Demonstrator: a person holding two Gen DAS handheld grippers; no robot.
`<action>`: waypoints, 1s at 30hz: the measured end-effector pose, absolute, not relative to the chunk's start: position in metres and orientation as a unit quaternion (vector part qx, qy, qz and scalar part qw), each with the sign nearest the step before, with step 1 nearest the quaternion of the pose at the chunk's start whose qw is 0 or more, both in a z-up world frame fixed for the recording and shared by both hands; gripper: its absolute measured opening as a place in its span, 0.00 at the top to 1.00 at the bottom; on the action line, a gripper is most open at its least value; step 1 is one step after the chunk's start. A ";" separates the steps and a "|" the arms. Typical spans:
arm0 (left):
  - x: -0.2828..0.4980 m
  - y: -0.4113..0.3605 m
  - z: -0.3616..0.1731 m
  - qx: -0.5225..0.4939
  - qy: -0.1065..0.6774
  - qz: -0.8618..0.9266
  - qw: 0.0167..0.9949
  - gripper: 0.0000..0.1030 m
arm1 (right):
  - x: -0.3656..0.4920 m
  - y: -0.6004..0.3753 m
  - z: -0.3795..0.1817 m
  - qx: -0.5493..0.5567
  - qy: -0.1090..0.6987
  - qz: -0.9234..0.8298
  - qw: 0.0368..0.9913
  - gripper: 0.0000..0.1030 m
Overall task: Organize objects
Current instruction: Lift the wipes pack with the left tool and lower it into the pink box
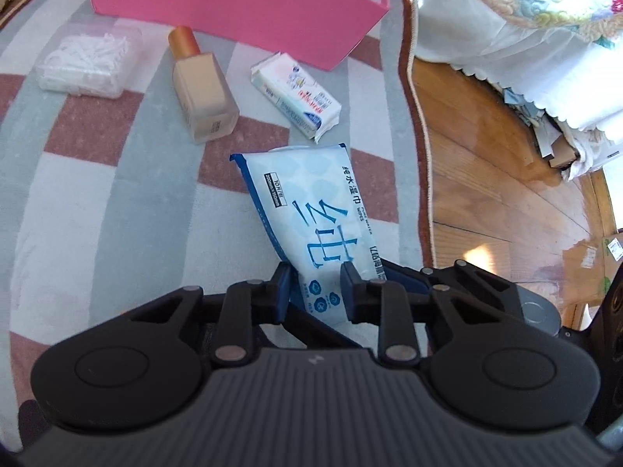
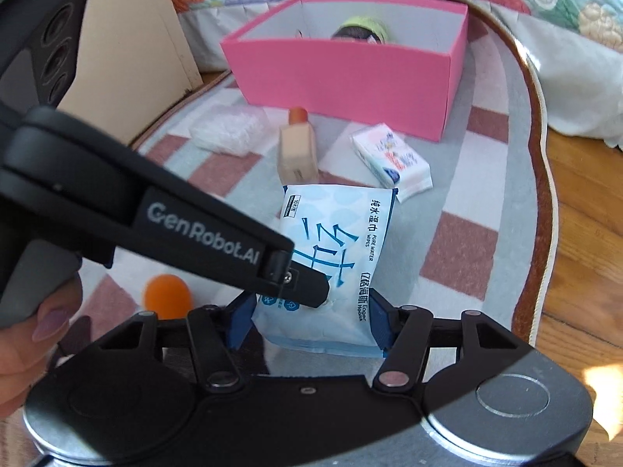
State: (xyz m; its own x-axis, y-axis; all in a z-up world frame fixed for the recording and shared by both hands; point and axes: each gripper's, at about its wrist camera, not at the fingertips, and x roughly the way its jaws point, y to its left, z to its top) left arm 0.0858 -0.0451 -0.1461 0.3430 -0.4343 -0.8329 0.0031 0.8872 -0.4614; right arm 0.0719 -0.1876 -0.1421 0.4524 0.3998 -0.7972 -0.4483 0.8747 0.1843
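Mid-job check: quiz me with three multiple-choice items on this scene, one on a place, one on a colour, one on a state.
1. Where does the bottle lie?
A. on the wooden floor
B. on the rug, between the swab case and the tissue pack
C. on the bed cover

2. What colour is the outside of the box?
A. blue
B. green
C. pink

3. What is the left claw doing?
A. hanging open over the rug
B. shut on the wipes pack
C. shut on the bottle

Answers:
1 B: the bottle lies flat on the rug, with the swab case on one side and the tissue pack on the other.
2 C: the box's outer walls are pink in both views.
3 B: the near end of the wipes pack sits pinched in the left claw.
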 end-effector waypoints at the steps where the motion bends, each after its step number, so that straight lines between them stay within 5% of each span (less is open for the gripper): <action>1: 0.083 -0.044 -0.140 -0.191 0.553 -0.139 0.799 0.75 | 0.071 -0.187 -0.137 -0.026 0.459 0.252 0.852 0.37; 17: 0.059 -0.015 -0.033 -0.167 0.491 -0.153 0.842 0.75 | 0.068 -0.167 -0.036 -0.081 0.417 0.310 0.851 0.37; 30: 0.154 0.040 0.044 -0.120 0.447 -0.101 0.881 0.73 | 0.165 -0.100 0.032 -0.093 0.360 0.340 0.864 0.38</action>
State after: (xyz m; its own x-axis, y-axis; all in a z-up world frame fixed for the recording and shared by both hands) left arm 0.1541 0.0403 0.0444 0.5795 -0.2846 -0.7636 0.0696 0.9509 -0.3016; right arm 0.1649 -0.0998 0.0317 0.5099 0.5210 -0.6845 -0.6548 0.7511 0.0840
